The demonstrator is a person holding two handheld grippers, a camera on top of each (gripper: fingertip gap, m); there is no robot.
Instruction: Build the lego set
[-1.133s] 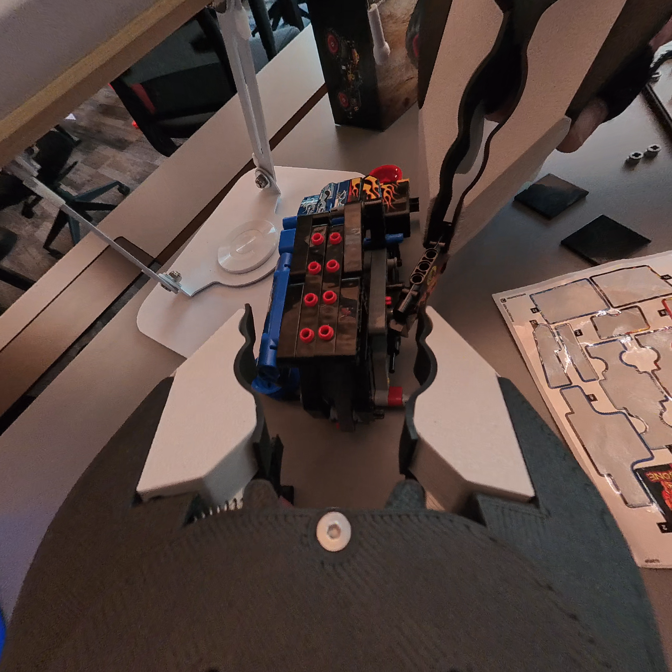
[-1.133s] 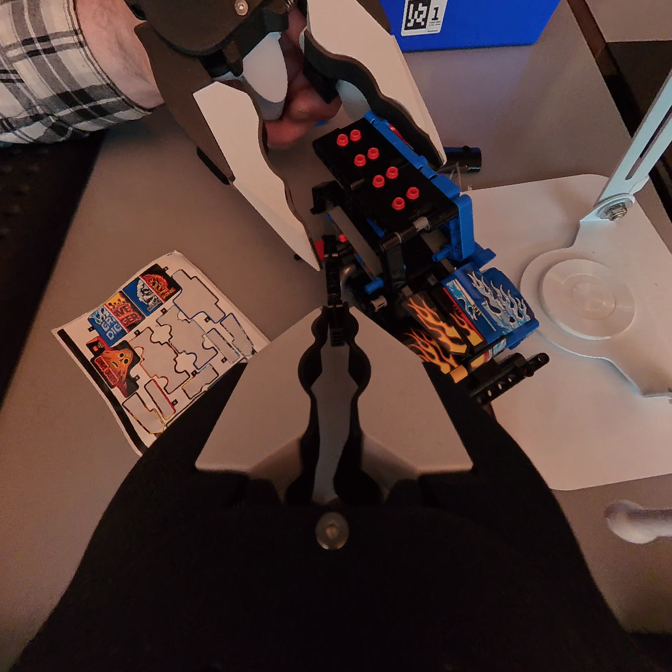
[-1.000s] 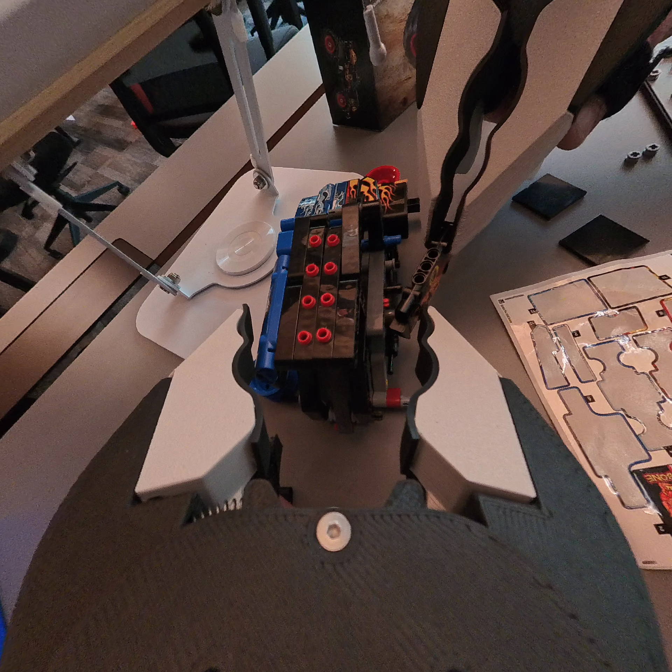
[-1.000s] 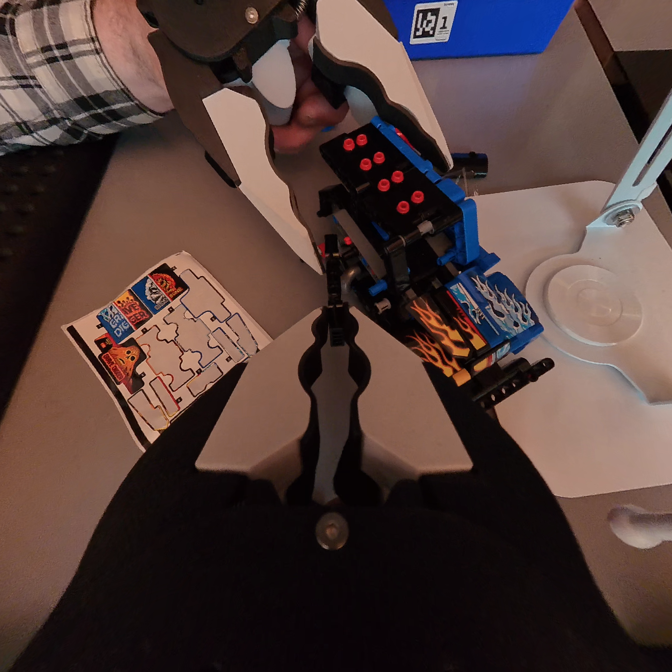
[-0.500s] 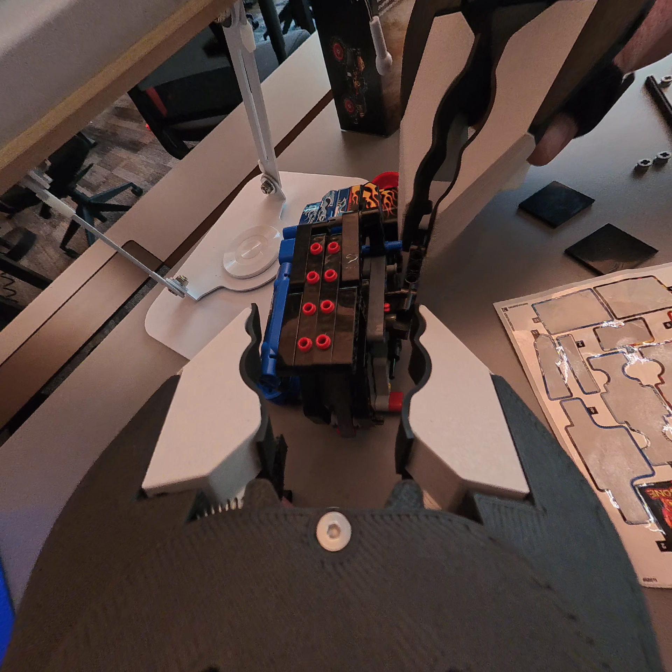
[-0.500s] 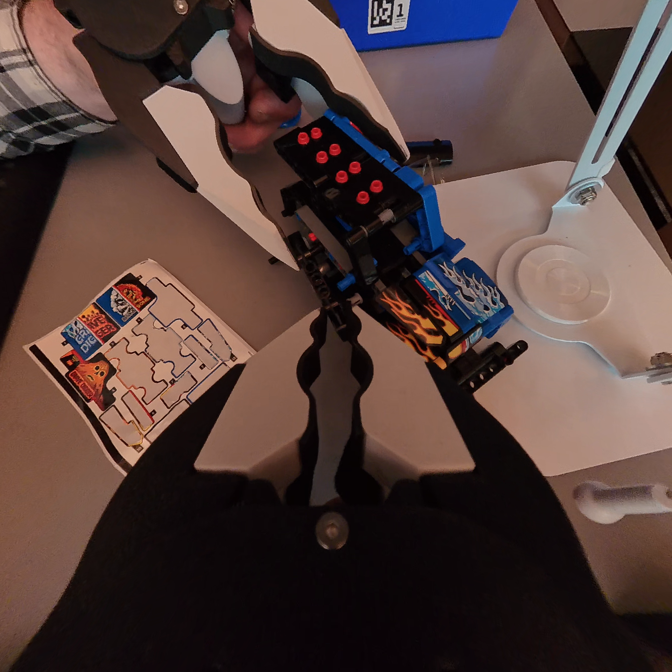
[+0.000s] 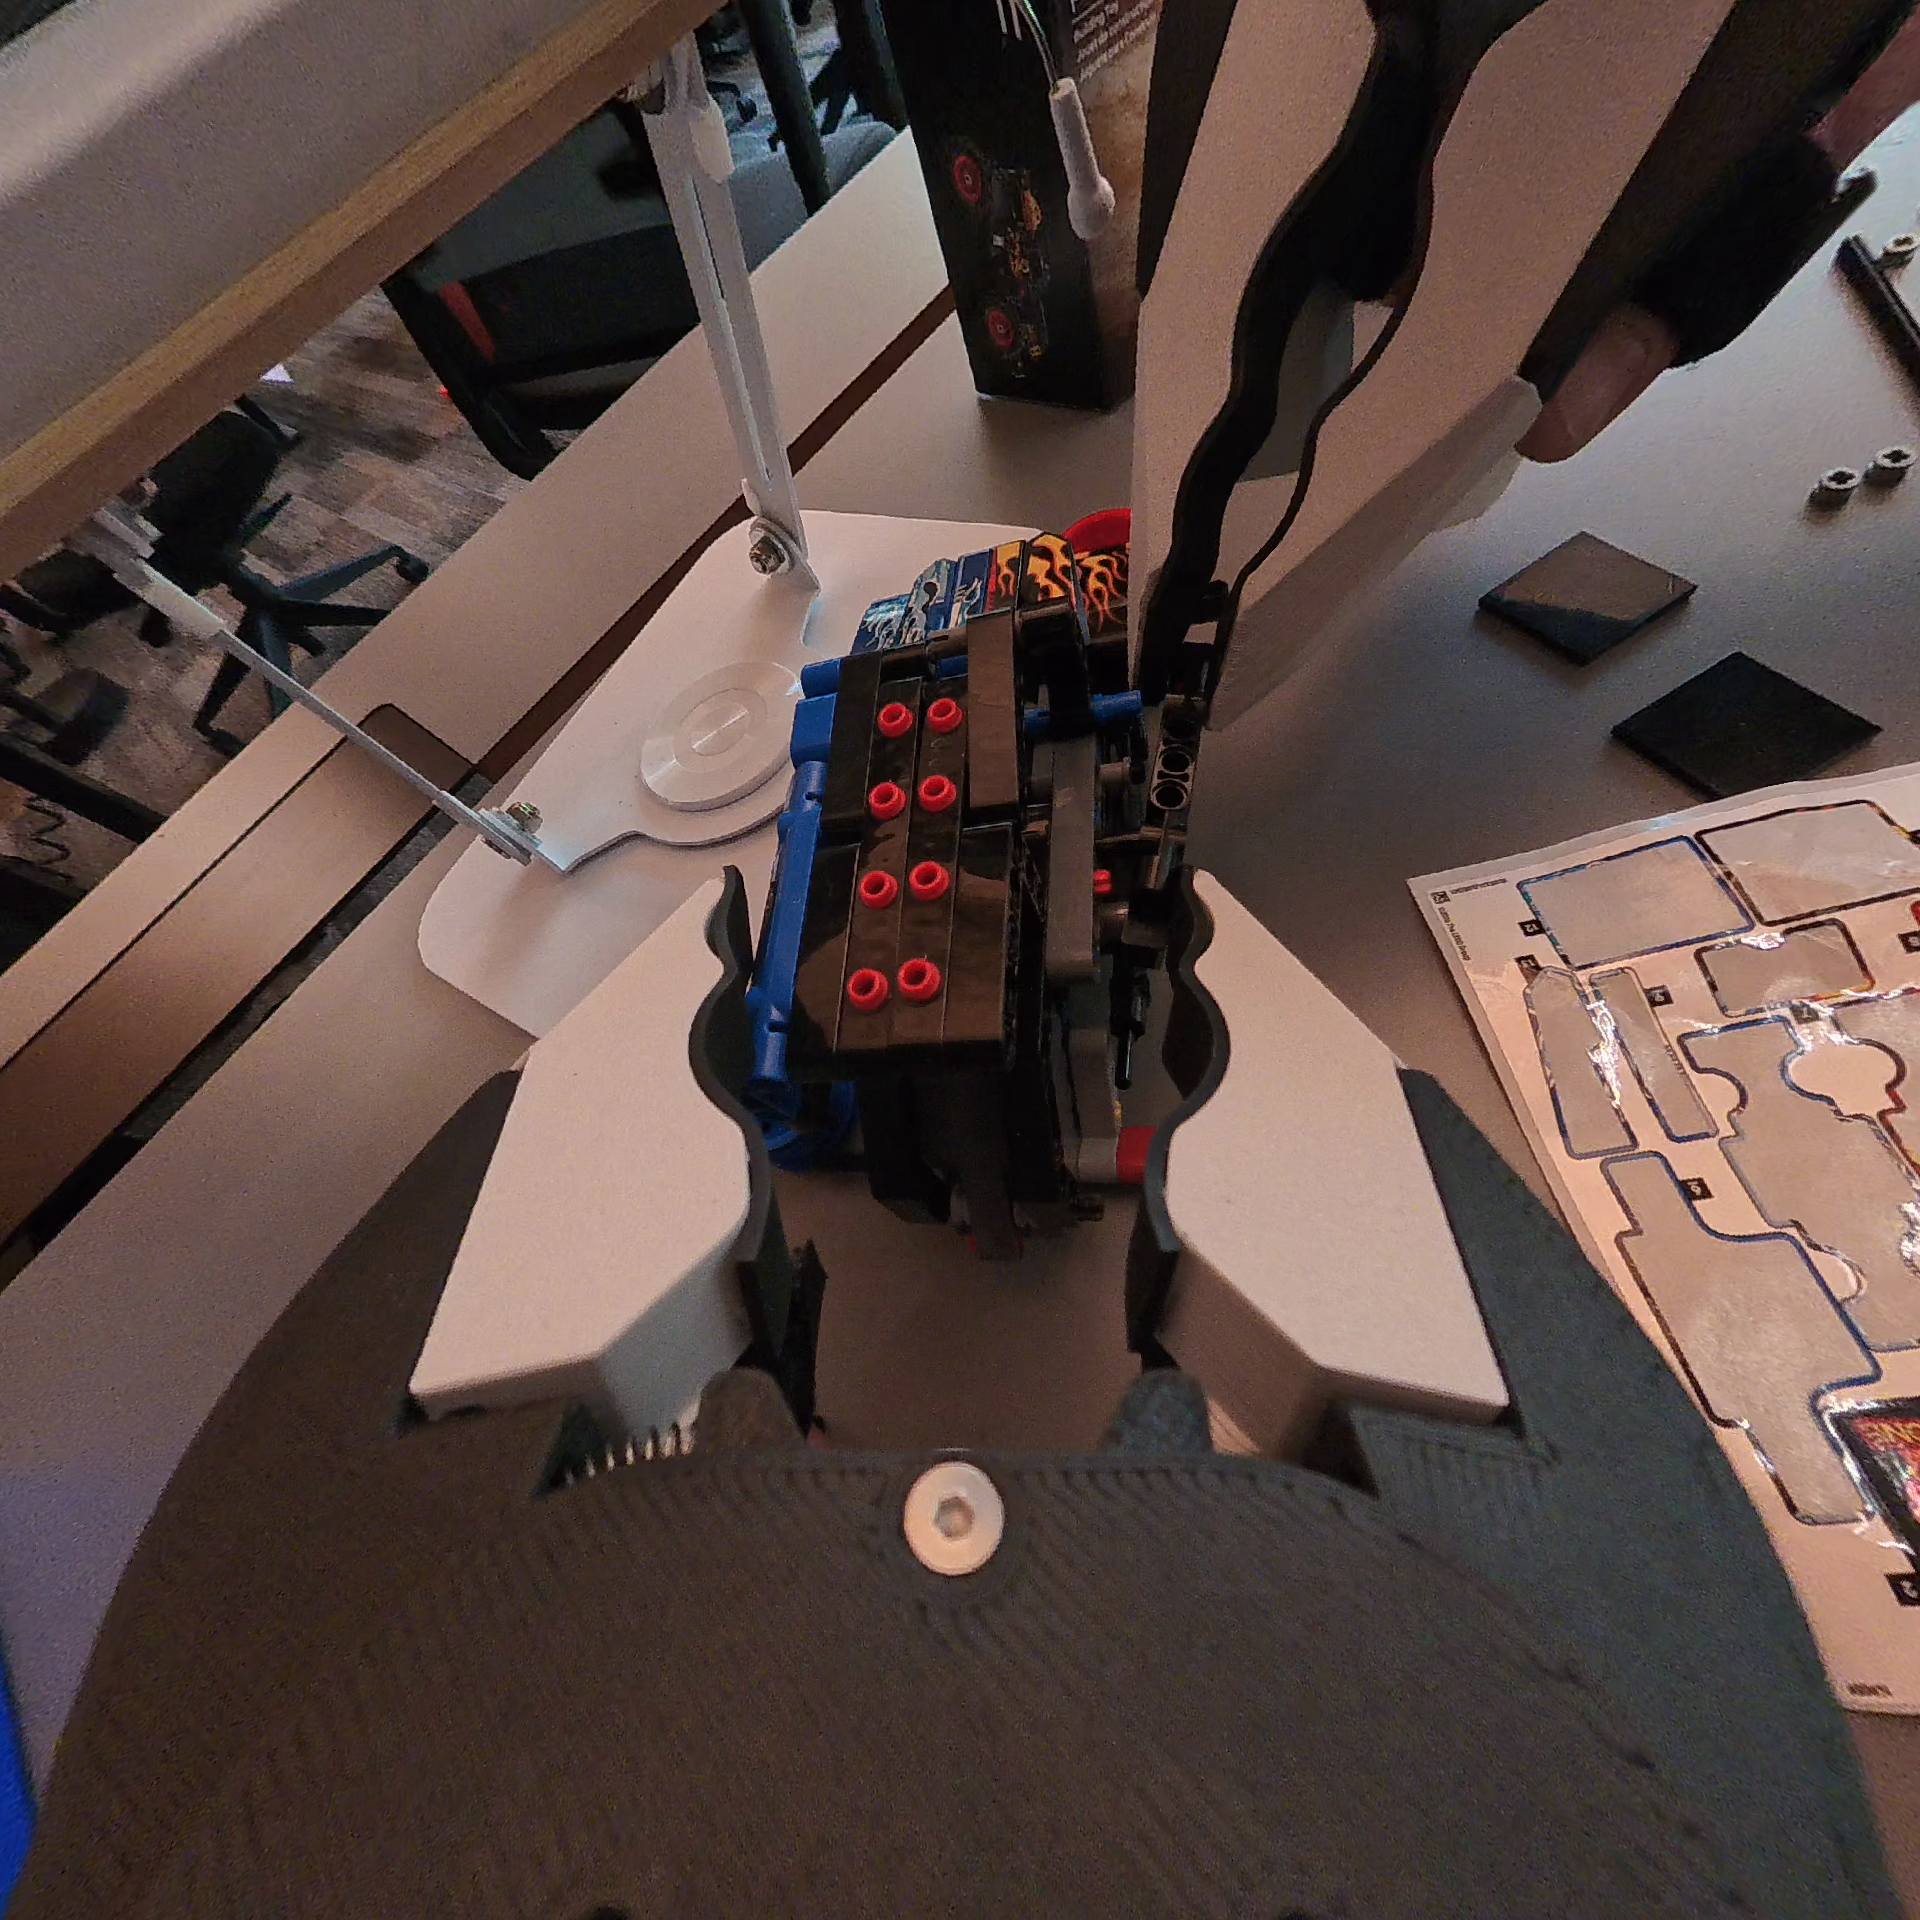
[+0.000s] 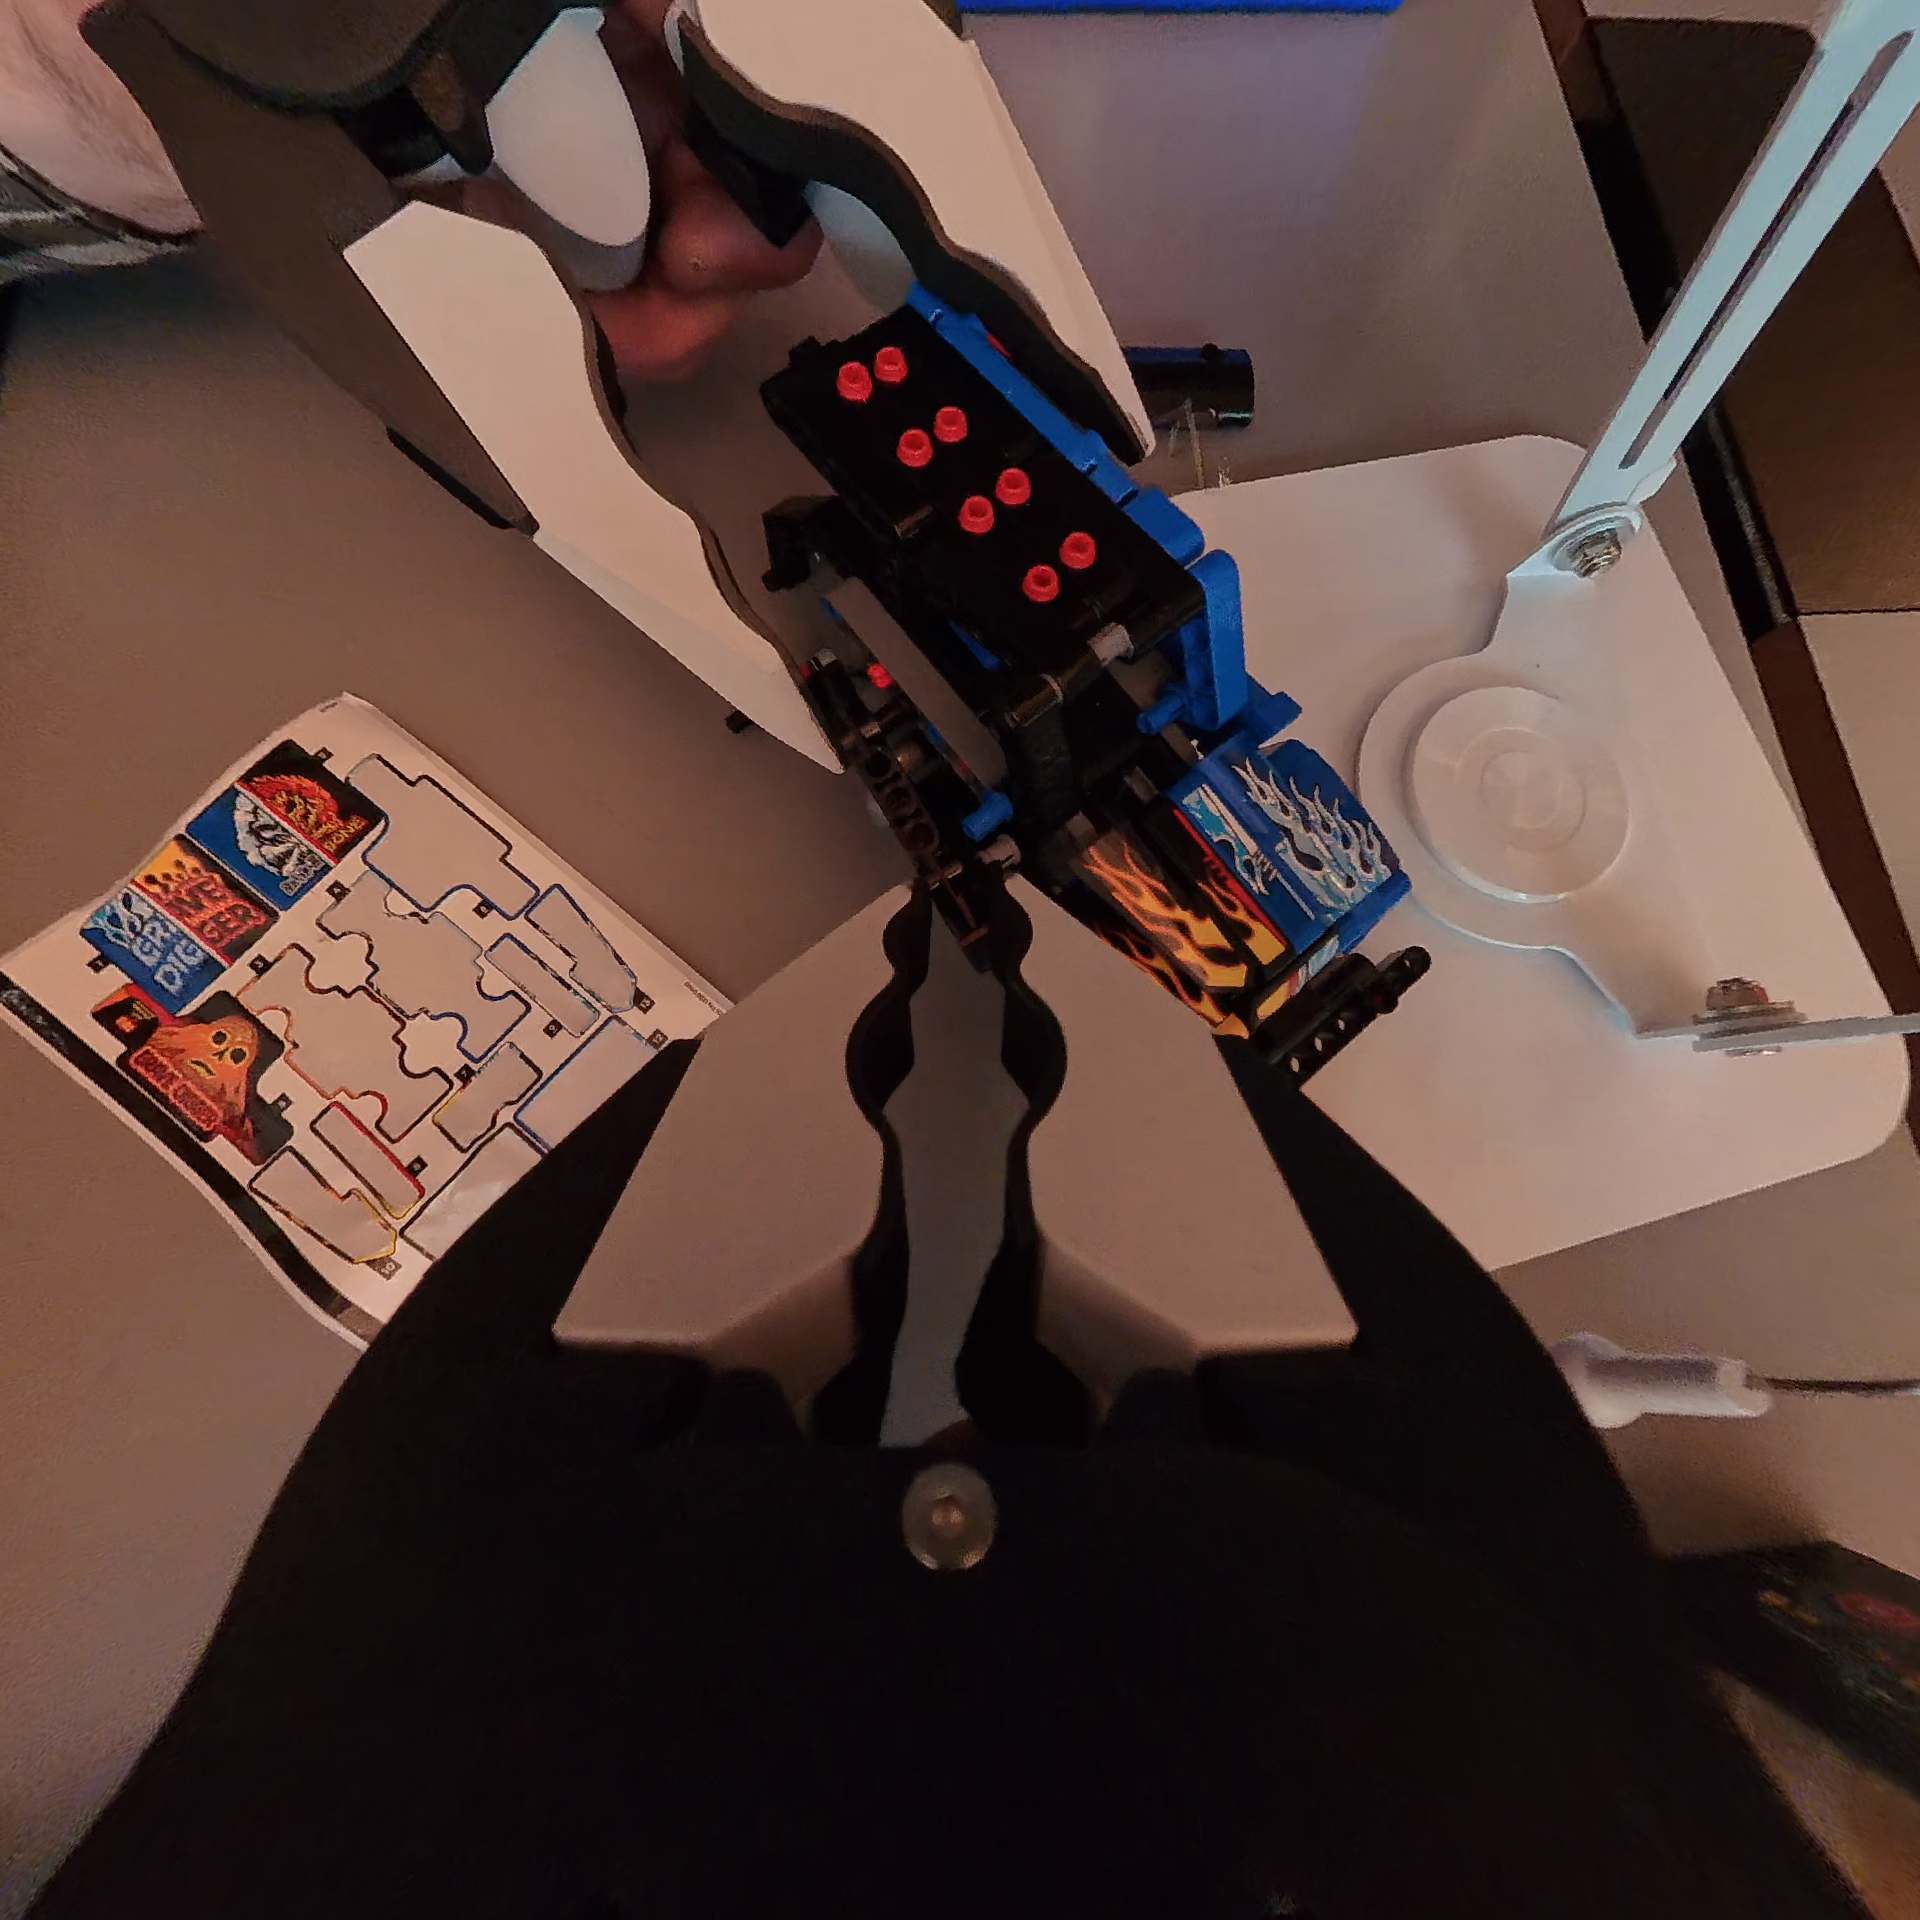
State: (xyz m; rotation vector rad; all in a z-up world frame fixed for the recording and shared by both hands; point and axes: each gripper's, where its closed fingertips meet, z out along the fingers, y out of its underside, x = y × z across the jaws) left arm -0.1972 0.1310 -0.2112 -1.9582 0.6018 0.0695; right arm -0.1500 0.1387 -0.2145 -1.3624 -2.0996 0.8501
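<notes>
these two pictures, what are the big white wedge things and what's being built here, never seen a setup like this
No robot here: a person holds two hand-operated grippers, each with a camera looking along its white jaws. In the left wrist view, the left gripper grips the half-built blue and black lego vehicle across its sides. In the right wrist view, the right gripper is shut on a black beam with holes, held against the vehicle's side. Each view also shows the other gripper farther off. On the grey table lie a partly used sticker sheet and a white stand base.

lego truck | black-blue, red studs, flame stickers | tilted | black beam against its side
</notes>
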